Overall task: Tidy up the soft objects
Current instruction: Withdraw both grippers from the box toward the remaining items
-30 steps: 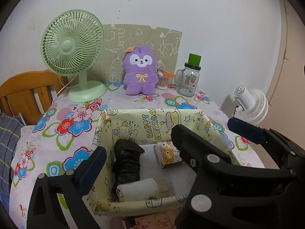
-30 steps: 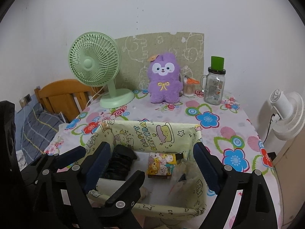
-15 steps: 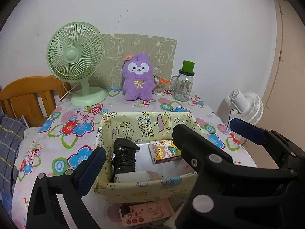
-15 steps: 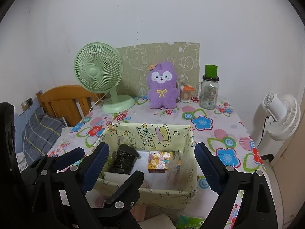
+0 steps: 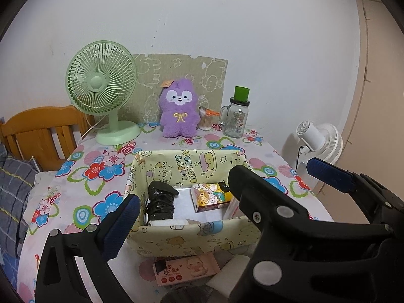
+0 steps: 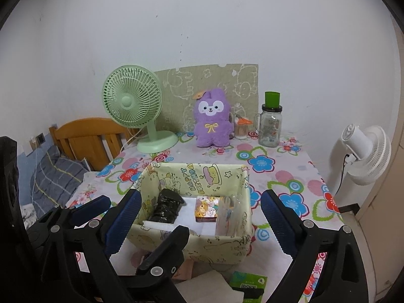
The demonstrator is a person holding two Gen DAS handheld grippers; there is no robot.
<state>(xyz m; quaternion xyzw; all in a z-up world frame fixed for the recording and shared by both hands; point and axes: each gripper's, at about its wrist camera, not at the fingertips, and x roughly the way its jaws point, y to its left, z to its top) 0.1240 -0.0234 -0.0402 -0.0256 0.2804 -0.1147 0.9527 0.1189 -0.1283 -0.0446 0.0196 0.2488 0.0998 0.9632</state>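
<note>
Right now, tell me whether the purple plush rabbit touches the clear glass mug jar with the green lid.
Apart. The right wrist view shows the plush rabbit and jar separated by a small cotton-swab holder.

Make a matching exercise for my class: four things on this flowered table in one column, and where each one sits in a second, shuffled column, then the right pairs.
Things:
1. green fan
2. purple plush toy
3. glass jar
4. black bundle

Places:
A. inside the yellow fabric box
B. back right, beside the cotton swab holder
C. back left, nearest the wooden bed frame
D. back middle, against the patterned board

Pairs: 1-C, 2-D, 3-B, 4-A
</note>
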